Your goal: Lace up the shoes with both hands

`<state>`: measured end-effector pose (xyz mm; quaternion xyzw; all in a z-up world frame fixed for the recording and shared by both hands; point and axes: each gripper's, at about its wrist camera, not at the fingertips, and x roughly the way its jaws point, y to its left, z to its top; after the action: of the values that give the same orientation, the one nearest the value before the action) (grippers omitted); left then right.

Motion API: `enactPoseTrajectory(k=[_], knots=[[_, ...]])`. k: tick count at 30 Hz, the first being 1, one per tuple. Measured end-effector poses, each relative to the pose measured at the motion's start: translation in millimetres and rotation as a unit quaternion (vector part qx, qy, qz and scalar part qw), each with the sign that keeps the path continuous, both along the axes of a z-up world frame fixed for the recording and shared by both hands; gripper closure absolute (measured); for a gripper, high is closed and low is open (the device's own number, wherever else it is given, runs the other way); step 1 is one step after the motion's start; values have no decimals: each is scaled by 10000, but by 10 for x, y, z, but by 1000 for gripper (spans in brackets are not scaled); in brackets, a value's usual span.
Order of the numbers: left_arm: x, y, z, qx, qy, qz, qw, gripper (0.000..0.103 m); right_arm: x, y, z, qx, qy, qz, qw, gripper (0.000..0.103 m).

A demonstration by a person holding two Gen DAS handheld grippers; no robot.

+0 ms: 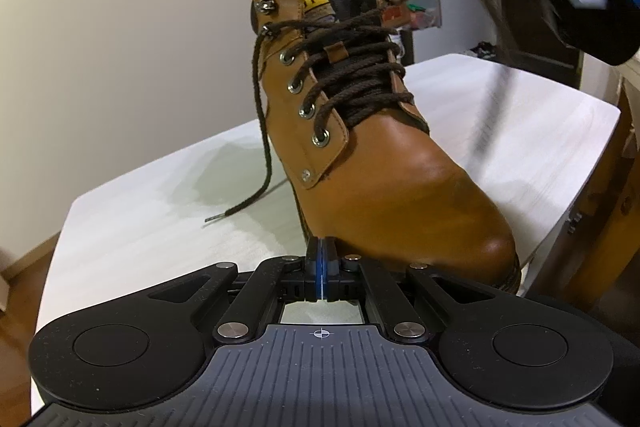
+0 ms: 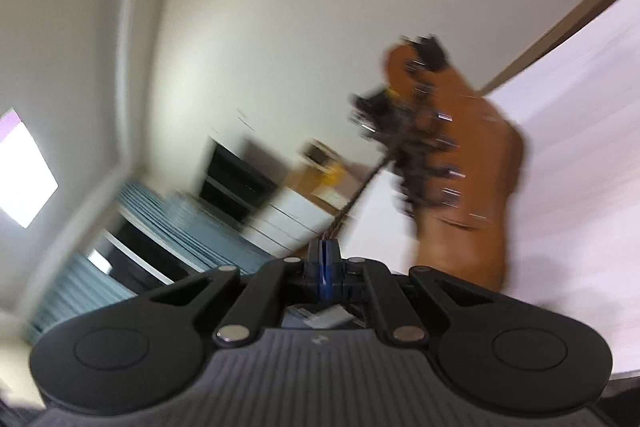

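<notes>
White tabletop (image 1: pixel 520 131) has bare room L of the tan leather lace-up boot (image 1: pixel 384 187), w/ its L edge dropping to wood floor; far R corner lies behind the boot, wooden chair frame (image 1: pixel 616 187) just past the R edge. Boot stands near the front edge, toe toward the left wrist cam.

Left gripper (image 1: pixel 321 251): fingers pressed together, nothing seen between them, tips just at the boot's toe/sole line; can't tell if touching.

Dark brown round lace (image 1: pixel 352 75) criss-crosses the eyelets. One loose end (image 1: pixel 262 131) hangs from the upper L hook down to the tabletop, tip lying on it.

Right gripper (image 2: pixel 324 255): fingers pinched on the other lace end (image 2: pixel 360 187), which runs taut from the boot's top, up & away to the R. Right wrist view heavily blurred; boot sits R of the fingertips, well apart.
</notes>
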<state>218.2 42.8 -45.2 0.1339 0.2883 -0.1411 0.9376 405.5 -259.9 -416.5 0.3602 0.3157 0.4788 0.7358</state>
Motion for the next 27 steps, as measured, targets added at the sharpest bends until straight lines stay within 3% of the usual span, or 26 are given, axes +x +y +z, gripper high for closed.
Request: enactPoseTrajectory(k=[1, 3, 11, 15, 17, 19, 21, 23, 24, 27], knots=[[-12, 5, 7, -18, -10, -2, 10000, 102, 56, 57, -25, 280, 123, -36, 9995, 101], [-40, 19, 26, -39, -22, -18, 10000, 101, 121, 148, -60, 269, 115, -146, 9995, 101], [-93, 39, 52, -44, -74, -95, 9999, 100, 141, 208, -273, -1330, -133, -666, 9888, 97], [-128, 114, 79, -127, -176, -54, 9997, 96, -16, 189, -236, -2591, -407, -645, 9628, 87], [-145, 197, 111, -194, -248, 16, 9995, 96, -151, 274, -141, -3598, -1045, -767, 9240, 87], [-131, 262, 114, -283, -241, -16, 9993, 96, -310, 400, -39, -4140, -1859, -738, 8880, 87], [-116, 328, 118, -372, -235, -49, 9990, 96, -436, 521, 28, -4294, -2462, -500, 8675, 86], [-101, 393, 121, -460, -229, -81, 9986, 96, -509, 751, 65, -4337, -3123, 140, 8451, 85], [-94, 426, 123, -505, -226, -97, 9984, 96, -504, 821, 53, -4379, -3259, 291, 8374, 85], [-75, 501, 121, -608, -219, -168, 9978, 96, -484, 1083, -13, -4745, -3875, 972, 7844, 85]])
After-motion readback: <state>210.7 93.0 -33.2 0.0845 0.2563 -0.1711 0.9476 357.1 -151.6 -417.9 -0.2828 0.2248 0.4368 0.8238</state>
